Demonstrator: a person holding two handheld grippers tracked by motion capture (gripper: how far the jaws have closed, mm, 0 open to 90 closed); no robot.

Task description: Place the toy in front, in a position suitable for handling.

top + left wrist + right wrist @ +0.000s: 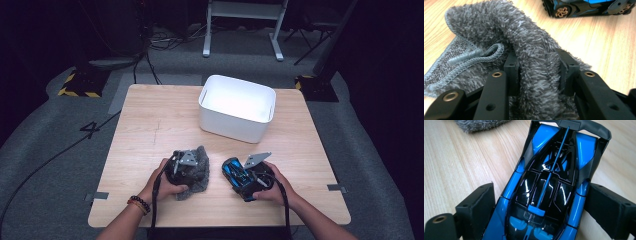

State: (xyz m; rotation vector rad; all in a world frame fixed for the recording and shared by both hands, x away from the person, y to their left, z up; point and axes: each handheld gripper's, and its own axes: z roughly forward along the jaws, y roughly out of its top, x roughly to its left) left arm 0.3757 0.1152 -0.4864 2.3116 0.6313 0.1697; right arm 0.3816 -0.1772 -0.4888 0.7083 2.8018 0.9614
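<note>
A grey fluffy cloth [201,169] lies bunched on the wooden table [150,125] near its front edge. My left gripper [194,164] is shut on a raised fold of that cloth [499,27]; in the left gripper view the left gripper [537,67] has both pads sunk into the pile. To the right sits a blue and black toy car [231,170]. My right gripper [241,176] straddles it from one end. In the right gripper view the car [549,177] lies between the wide jaws of the right gripper [539,202], with a thin gap at the left pad.
A white rectangular bin [237,107] stands at the back of the table, right of centre. Bare wood lies to the left of it and in front of it. Cables and a metal frame are on the floor beyond the table.
</note>
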